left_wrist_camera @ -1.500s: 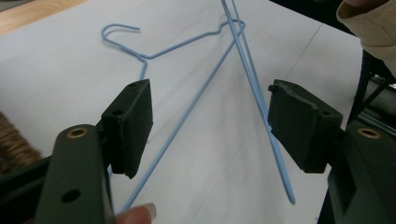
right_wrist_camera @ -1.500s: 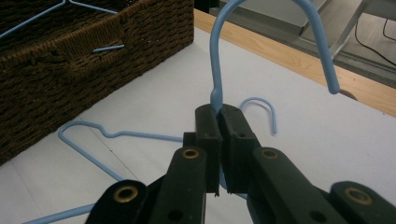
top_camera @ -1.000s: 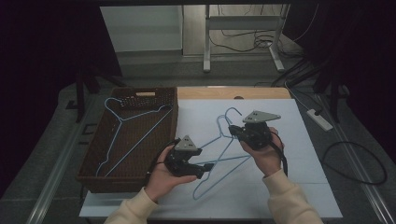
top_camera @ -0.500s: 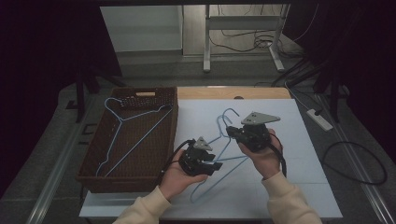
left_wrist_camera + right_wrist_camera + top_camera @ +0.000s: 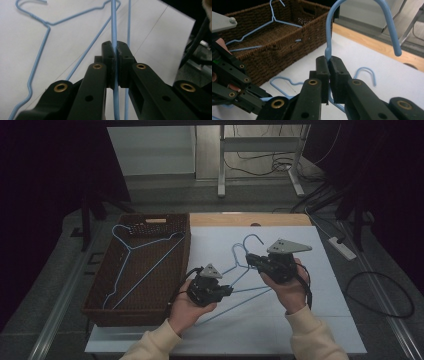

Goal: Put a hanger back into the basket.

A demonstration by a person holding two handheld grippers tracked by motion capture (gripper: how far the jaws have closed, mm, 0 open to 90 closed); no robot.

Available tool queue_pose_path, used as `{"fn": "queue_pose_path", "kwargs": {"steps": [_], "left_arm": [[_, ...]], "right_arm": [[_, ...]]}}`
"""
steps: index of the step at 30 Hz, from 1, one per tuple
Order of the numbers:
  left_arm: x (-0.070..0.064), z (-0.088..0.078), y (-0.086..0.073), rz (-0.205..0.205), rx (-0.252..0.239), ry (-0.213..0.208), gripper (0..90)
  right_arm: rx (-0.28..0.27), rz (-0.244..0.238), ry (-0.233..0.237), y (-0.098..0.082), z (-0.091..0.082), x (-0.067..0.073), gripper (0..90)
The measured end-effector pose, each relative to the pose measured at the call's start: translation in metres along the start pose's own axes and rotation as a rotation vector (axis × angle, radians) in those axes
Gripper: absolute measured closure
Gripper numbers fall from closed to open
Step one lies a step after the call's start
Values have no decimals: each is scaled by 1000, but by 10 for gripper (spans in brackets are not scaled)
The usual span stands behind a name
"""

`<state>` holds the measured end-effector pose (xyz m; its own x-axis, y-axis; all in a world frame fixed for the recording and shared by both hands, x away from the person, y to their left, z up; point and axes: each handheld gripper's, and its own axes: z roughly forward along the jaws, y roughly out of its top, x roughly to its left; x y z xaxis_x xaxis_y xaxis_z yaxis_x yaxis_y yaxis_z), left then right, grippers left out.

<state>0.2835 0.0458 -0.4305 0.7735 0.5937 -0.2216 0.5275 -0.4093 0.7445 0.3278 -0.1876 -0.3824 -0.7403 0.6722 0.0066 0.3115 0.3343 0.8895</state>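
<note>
- White sheet (image 5: 310,285) spread over the table, lying under both grippers and both hands.
- Woven brown basket (image 5: 186,245) just beyond and to the outer side of the left gripper (image 5: 226,290), close to it but not touching; seen again past the jaws in the right gripper view (image 5: 287,47).
- Blue wire hanger in the basket (image 5: 145,265), lying flat with its hook at the far end, well apart from the right gripper (image 5: 248,258).
- Blue wire hanger held between the two grippers (image 5: 252,292), hook end rising from the right gripper (image 5: 362,10), long bottom wire running toward the left gripper.
- Second blue hanger on the sheet (image 5: 235,255), resting beneath the held one, its hook just past the right gripper's jaws (image 5: 367,72).
- Left gripper (image 5: 115,53) just closing, jaws now pressed together on a straight blue wire of the held hanger (image 5: 113,25), wire running on between the pads and out past the tips.
- Right gripper (image 5: 329,63) pinched tight on the neck of the held hanger, right below the hook.
- Grey three-cornered plates atop both grippers, cream sleeves behind them.
</note>
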Motion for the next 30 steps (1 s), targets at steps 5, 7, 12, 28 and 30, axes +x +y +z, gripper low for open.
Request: {"fn": "queue_pose_path", "kwargs": {"steps": [5, 7, 12, 28, 30], "left_arm": [[-1, -13, 3, 9, -46, -5, 865], [0, -18, 4, 3, -63, -7, 866], [4, -28, 6, 0, -90, -12, 866], [26, -71, 6, -34, -196, -13, 867], [30, -77, 5, -34, -210, -9, 866]], "right_arm": [[-45, 6, 21, 1, -11, -1, 823], [-69, 1, 38, 0, -16, -2, 732], [-111, 3, 71, -8, -24, -7, 493], [-91, 34, 52, -56, -34, -26, 365], [-79, 41, 44, -63, -33, -29, 353]]}}
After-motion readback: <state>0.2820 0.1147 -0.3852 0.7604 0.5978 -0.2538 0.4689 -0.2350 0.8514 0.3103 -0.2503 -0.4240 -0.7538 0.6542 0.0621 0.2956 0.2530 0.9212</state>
